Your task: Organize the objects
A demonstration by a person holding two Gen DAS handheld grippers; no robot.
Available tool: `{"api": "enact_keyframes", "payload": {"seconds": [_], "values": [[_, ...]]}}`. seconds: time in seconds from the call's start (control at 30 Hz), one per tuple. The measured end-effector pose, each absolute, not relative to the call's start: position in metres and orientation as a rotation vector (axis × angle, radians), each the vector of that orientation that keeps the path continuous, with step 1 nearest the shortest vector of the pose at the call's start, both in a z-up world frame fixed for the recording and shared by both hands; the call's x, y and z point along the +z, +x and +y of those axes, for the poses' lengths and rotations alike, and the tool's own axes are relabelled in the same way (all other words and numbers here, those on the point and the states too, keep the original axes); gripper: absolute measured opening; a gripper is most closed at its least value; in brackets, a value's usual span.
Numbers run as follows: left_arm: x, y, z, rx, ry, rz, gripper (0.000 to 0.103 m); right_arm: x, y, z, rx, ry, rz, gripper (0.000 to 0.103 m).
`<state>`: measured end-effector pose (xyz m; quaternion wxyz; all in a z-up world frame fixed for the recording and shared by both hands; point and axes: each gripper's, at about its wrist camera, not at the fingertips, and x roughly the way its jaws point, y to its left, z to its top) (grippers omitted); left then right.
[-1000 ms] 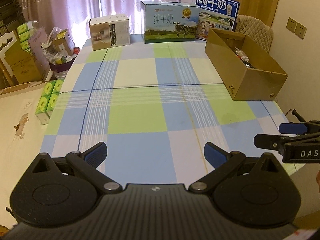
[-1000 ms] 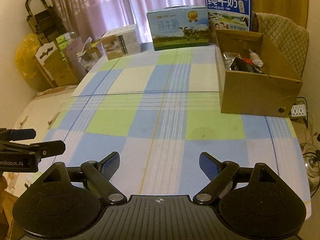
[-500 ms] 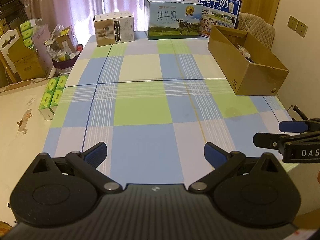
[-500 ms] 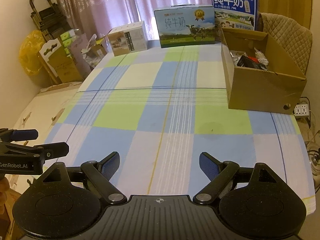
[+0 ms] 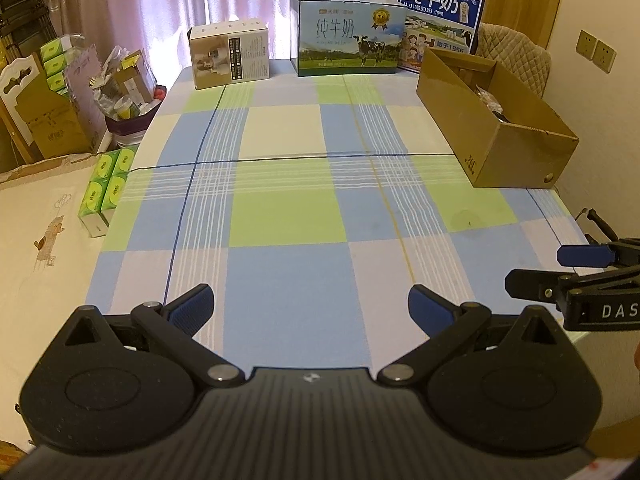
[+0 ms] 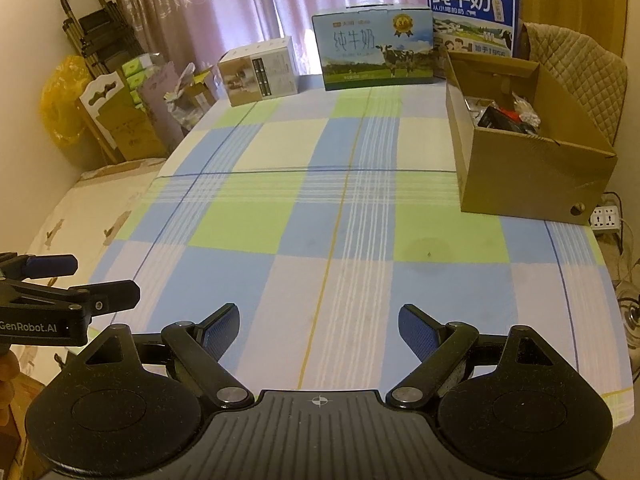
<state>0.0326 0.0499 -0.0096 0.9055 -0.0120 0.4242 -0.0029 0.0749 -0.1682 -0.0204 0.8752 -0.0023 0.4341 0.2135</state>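
Left wrist view: left gripper over the near edge of the checked tablecloth, fingers spread wide, nothing between them. Cardboard box sits on the cloth's right side, open-topped, its contents mostly hidden from this angle. Beyond the cardboard box, at the far edge of the cloth, a green-and-blue milk carton stands upright; a blue milk carton stands just behind the box's far end. Well left of the cardboard box, also at the far edge, a beige carton. Right gripper enters from the right edge, nearer than the cardboard box, seen side-on.

Right wrist view: right gripper also over the near edge of the cloth, fingers wide apart and empty. Cardboard box on the right, ahead of the gripper; inside it lie dark and silvery packets, too jumbled to name. Green-and-blue milk carton just left of the box's far end, blue one behind it. Left gripper shows at the left edge, well away from the cardboard box. The cloth between the grippers and the cardboard box lies bare.
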Motion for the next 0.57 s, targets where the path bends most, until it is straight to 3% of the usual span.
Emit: {"api": "enact_keyframes", "payload": {"seconds": [0.57], "values": [[-0.0160, 0.0422, 0.0444, -0.022, -0.016, 0.899, 0.102, -0.0249, 0.0781, -0.1714, 0.431, 0.000, 0.920, 0.084]]}}
